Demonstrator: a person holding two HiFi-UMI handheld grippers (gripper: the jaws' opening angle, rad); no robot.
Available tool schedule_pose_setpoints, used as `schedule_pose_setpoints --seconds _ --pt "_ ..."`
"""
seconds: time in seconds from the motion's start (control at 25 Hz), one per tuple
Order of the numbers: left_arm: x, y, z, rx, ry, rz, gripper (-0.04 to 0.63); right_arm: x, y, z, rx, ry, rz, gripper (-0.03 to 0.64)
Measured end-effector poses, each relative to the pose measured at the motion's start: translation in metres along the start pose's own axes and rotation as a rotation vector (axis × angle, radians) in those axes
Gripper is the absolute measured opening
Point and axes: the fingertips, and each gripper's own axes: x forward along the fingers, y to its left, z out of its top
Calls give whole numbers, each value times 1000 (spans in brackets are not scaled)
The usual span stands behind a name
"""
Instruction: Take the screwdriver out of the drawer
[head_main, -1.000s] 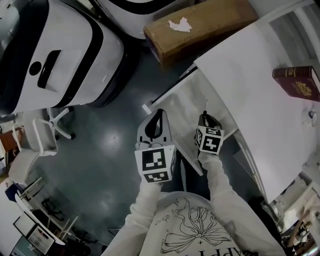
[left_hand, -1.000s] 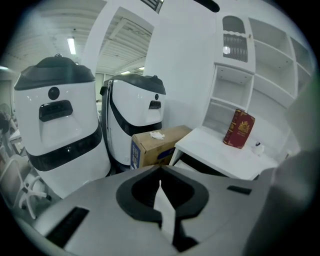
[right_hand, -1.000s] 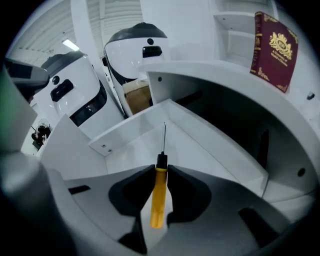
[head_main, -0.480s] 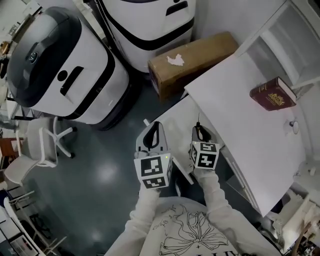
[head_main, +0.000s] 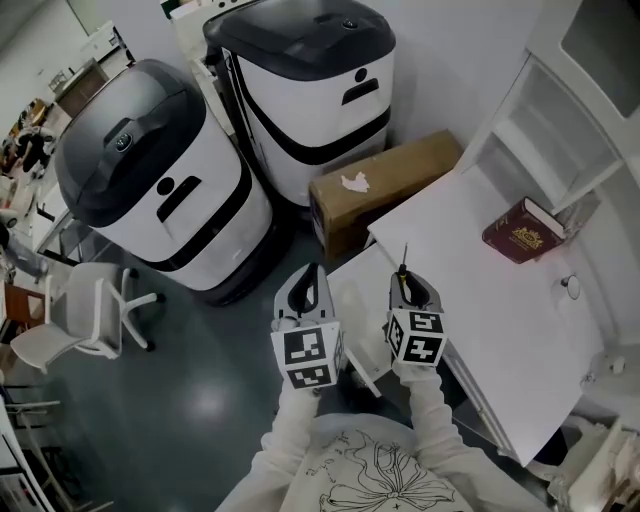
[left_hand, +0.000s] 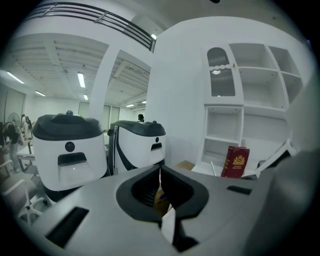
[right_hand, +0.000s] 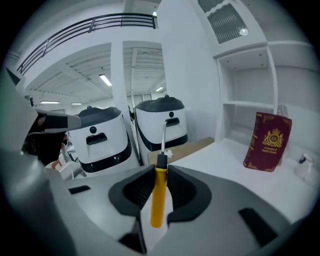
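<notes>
My right gripper (right_hand: 160, 169) is shut on a screwdriver (right_hand: 158, 200) with a yellow handle, a black collar and a thin metal shaft that sticks out past the jaws. In the head view the right gripper (head_main: 403, 280) holds the screwdriver (head_main: 403, 258) pointing away from me, over the left corner of the white desk (head_main: 490, 290). The open white drawer (head_main: 358, 285) lies below and between the two grippers. My left gripper (head_main: 311, 272) hovers left of the drawer, over the floor. Seen in its own view, the left gripper (left_hand: 160, 172) has its jaws together with nothing between them.
A dark red book (head_main: 523, 232) lies on the desk near a white shelf unit (head_main: 560, 130). A cardboard box (head_main: 385, 180) stands on the floor beyond the drawer, and two big white-and-black machines (head_main: 160, 190) stand behind it. At the far left is a white chair (head_main: 80, 315).
Both grippers have risen, and the head view now takes in more of the room. The right gripper keeps the screwdriver, now held higher over the drawer and desk edge.
</notes>
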Motion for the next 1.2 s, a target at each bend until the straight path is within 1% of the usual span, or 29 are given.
schedule_pose_setpoints --seconds 0.4,0.64,0.8,1.0,1.2 --pt "-24 1 50 9 -103 37 8 -41 12 83 -33 -204 44 75" --pt "-34 2 69 19 -147 58 8 -60 15 119 -46 -299 63 75" --pt "-40 2 77 24 -168 68 8 -69 15 129 -47 -327 72 75" --pt "-44 0 82 28 -181 75 8 -74 17 130 -51 -340 82 75" --pt "-45 -3 80 28 -180 75 8 -76 19 131 -55 -345 92 75"
